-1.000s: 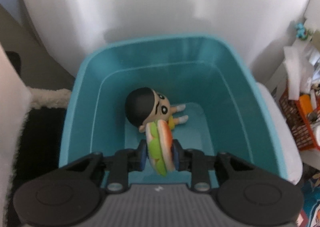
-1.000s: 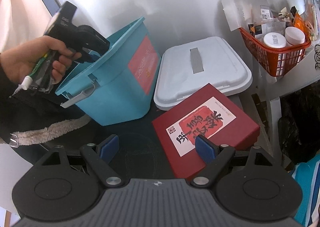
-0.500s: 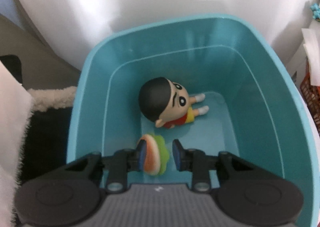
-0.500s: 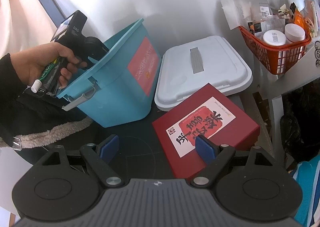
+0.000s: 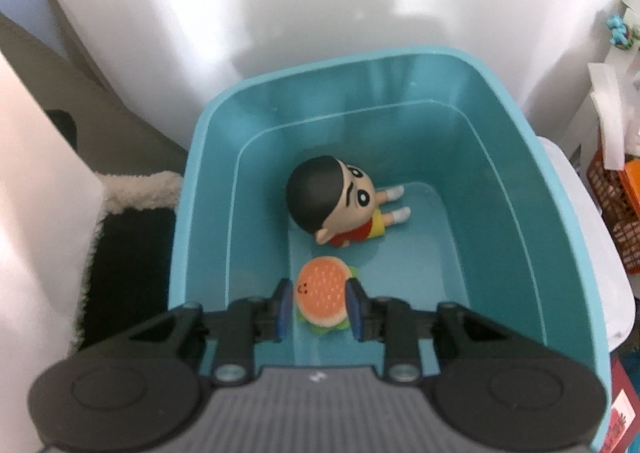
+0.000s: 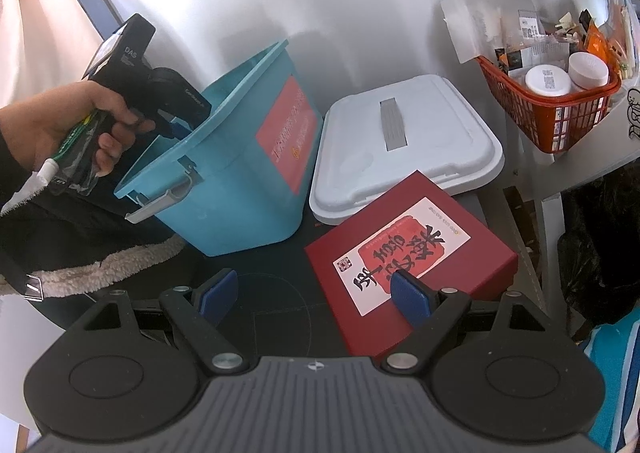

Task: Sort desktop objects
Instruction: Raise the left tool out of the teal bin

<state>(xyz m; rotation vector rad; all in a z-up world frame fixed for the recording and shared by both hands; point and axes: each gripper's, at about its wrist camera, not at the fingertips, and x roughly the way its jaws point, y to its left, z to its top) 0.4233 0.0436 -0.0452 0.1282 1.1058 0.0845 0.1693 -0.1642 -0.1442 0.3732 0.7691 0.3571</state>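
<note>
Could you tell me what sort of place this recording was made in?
Probably a home desk or utility corner, not a lab: a teal storage bin holding toys, its white lid beside it, and an orange basket crammed with jars and packets on a shelf.

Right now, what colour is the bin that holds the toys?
Teal blue bin, with a red label on its outer side; the right wrist view shows both best.

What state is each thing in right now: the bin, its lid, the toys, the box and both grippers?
Blue bin: open, lid off.
White lid: lying flat beside the bin.
Burger toy: lying bun up on the bin floor.
Cartoon boy figurine: lying face up in the bin.
Red box: closed.
Left gripper: jaws slightly apart, holding nothing.
Right gripper: jaws wide, empty.
</note>
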